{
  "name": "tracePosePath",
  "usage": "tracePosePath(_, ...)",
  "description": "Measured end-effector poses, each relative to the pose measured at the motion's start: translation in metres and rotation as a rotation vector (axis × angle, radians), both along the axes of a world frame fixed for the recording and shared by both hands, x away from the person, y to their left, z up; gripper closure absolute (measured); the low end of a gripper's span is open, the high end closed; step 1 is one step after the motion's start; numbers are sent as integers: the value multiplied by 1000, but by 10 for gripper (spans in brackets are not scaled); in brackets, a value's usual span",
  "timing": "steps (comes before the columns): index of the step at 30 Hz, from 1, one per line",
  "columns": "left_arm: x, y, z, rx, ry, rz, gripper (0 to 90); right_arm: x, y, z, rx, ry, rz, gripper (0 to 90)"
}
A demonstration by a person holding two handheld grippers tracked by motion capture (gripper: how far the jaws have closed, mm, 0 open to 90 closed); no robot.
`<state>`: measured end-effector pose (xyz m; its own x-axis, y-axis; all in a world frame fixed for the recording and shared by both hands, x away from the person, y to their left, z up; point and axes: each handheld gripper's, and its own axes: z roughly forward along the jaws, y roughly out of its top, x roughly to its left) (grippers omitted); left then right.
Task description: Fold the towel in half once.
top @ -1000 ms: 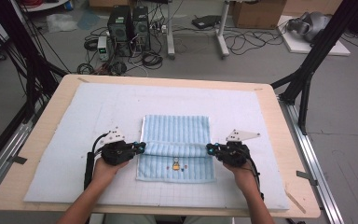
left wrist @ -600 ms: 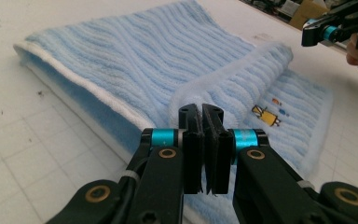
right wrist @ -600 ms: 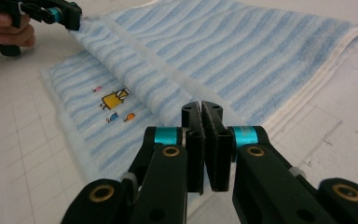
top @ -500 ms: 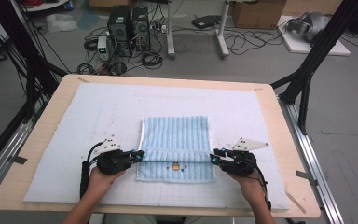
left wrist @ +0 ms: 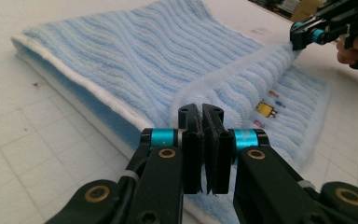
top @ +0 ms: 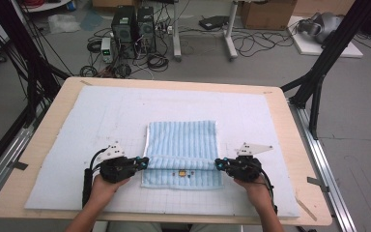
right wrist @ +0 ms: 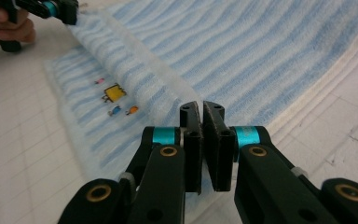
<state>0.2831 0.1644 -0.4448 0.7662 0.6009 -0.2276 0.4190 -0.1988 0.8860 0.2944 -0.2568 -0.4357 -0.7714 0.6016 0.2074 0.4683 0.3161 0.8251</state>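
A light blue striped towel [top: 182, 152] is laid near the middle of a white gridded mat [top: 77, 125] that covers the wooden table [top: 53, 104]. The towel is folded, and a raised fold of cloth is seen running across it from one side edge to the other, just above a small coloured emblem [top: 182, 172] on the lower layer.

The left gripper [top: 143, 163] is held at the towel's left edge, level with that fold. In the left gripper view its jaws are pressed together, and the white-edged end of the fold [left wrist: 186, 95] is pinched between the pads [left wrist: 193, 140]; the towel is spread beyond the jaws, away and to the right. The other gripper [left wrist: 303, 35] is seen in that view at the far end of the same fold.

The right gripper [top: 219, 164] is held at the towel's right edge, opposite the left one. Its jaws have just been closing, and in the right gripper view they are shut on the near end of the fold [right wrist: 168, 88], with the cloth caught between the pads [right wrist: 214, 144]. The emblem [right wrist: 114, 93] is seen to the left of the fold there, on the flat layer below.

Both grippers are kept low over the mat, with the towel stretched between them.
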Motion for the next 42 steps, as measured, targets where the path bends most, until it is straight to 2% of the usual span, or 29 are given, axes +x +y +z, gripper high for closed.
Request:
tracePosePath(5,-9,0,2,-4,-4,-13,860,-12,-6,4,15,-16,25,863)
tracePosePath(10,-19,2,0,8,10,-26,860,-26,-2,3,-21,-20,62,863)
tracePosePath(14,-23,3,-2,10,20,-29,855,-33,-1,3,-40,-31,71,863)
tracePosePath(16,-23,3,-3,16,35,-16,810,-35,-1,3,-52,-27,68,862)
tracePosePath(18,-22,4,-3,6,52,4,708,-35,-1,1,-61,-28,72,859)
tracePosePath(20,-21,8,-1,-26,57,41,596,-36,-3,1,-50,-12,77,831)
tracePosePath(22,-20,13,2,-57,40,60,585,-36,-5,1,-20,8,77,790)
tracePosePath(23,-20,15,3,-73,29,69,585,-36,-7,2,13,21,85,784)
tracePosePath(25,-20,17,5,-93,15,92,585,-36,-8,5,61,13,91,774)
tracePosePath(27,-19,19,5,-90,3,115,586,-35,-8,6,76,14,66,763)
tracePosePath(29,-17,19,4,-86,7,128,586,-32,-7,4,30,-9,17,724)
tracePosePath(31,-14,19,2,-88,16,137,586,-26,-5,1,-6,-13,-43,729)
tracePosePath(34,-12,18,1,-79,12,142,587,-16,-1,-3,-21,-7,-65,747)
tracePosePath(37,-10,19,1,-74,11,147,591,-15,6,-6,-51,12,-17,775)
tracePosePath(39,-10,20,1,-79,12,151,590,-17,11,-8,-59,39,63,775)
tracePosePath(42,-9,22,1,-83,9,158,592,-24,17,-9,-89,44,150,775)
